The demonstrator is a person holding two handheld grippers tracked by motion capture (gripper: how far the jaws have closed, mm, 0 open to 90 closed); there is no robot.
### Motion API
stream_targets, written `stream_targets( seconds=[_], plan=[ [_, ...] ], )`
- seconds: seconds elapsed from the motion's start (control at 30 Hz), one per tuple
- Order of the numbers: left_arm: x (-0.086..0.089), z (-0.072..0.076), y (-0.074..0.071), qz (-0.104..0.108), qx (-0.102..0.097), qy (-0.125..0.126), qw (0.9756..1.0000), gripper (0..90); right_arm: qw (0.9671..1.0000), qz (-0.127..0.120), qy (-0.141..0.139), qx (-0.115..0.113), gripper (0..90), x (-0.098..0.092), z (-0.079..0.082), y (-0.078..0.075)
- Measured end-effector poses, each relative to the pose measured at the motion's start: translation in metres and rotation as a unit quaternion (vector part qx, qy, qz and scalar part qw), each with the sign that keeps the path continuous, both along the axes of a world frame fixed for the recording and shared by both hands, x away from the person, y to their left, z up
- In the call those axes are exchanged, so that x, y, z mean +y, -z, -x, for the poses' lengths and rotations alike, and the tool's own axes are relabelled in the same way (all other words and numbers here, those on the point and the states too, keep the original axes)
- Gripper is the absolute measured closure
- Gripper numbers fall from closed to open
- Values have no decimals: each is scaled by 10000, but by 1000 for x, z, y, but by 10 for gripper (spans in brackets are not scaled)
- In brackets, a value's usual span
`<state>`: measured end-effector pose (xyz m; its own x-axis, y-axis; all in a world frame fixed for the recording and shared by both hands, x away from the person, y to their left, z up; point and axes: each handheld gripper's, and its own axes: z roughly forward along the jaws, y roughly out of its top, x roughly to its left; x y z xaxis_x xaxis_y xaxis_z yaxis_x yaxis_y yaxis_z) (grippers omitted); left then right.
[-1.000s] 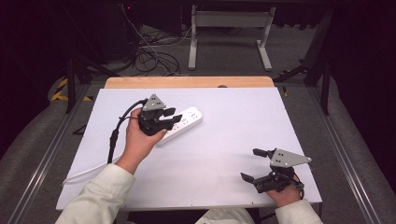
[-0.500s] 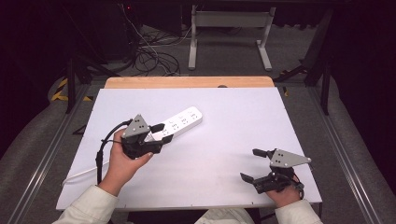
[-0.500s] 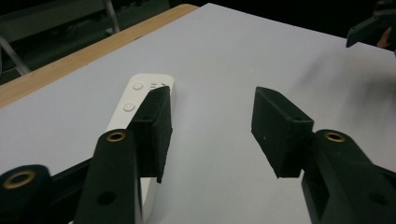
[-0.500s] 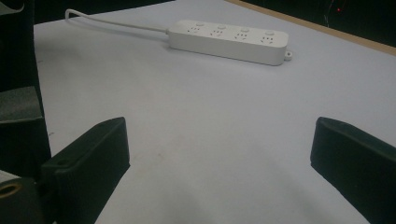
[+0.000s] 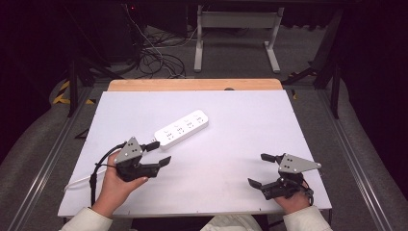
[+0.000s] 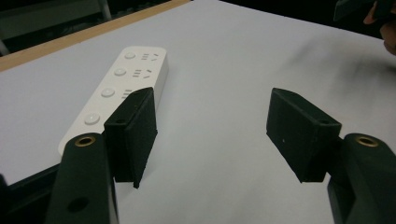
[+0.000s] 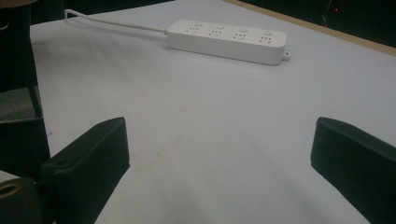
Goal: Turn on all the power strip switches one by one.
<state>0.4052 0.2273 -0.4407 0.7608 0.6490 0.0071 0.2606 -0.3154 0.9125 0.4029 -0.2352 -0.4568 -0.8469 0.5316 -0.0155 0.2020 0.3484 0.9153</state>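
A: Left side first. The left gripper [image 5: 156, 153], black with a grey three-cornered plate on top, sits in the person's left hand [image 5: 115, 185] near the front-left of the white table top [image 5: 231, 144]. Jaws parted wide, nothing between them.

B: And the thing on the table?

A: A long white plastic power strip [image 5: 182, 128] with four sockets, each with a round button. It lies flat and diagonal, left of centre, just beyond the left gripper's jaw tips. In the left gripper view the strip [image 6: 123, 88] runs off behind the left-hand jaw. My guess: the gripper is held low and aimed at it because the strip is what it will work on.

B: Touching?

A: Cannot tell. From above, the near end of the strip and a jaw tip overlap; the jaw hides that end in the gripper view too.

B: Cord?

A: A thin white cable [image 7: 112, 27] leaves one end. Its far run passes behind the left hand; no plug visible.

B: Right side.

A: The right gripper [image 5: 263, 169], same build, rests at the front-right, well apart from the strip, jaws spread and empty. Looks parked, waiting. The right hand is cut off by the table edge.
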Motion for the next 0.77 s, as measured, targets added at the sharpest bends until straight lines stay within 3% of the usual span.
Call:
stream_targets(
  seconds=[0.3, 0.4, 0.47, 0.6, 0.77],
  plan=[
    [21, 15, 23, 79, 92, -92, 9999, 250, 10000, 20, 15, 7, 48, 0, 1, 1],
    [27, 20, 31, -41, 18, -200, 9998, 258, 10000, 6, 34, 14, 48, -1, 0, 1],
    [29, 22, 32, 164, 49, -203, 9996, 258, 10000, 13, 38, 22, 49, -2, 0, 1],
    [29, 23, 29, 234, -52, -199, 9995, 253, 10000, 35, 57, 60, 48, -2, -1, 2],
    [31, 22, 28, 412, 114, -177, 9989, 240, 9996, 69, 168, 208, 43, -3, -4, 4]
  ],
)
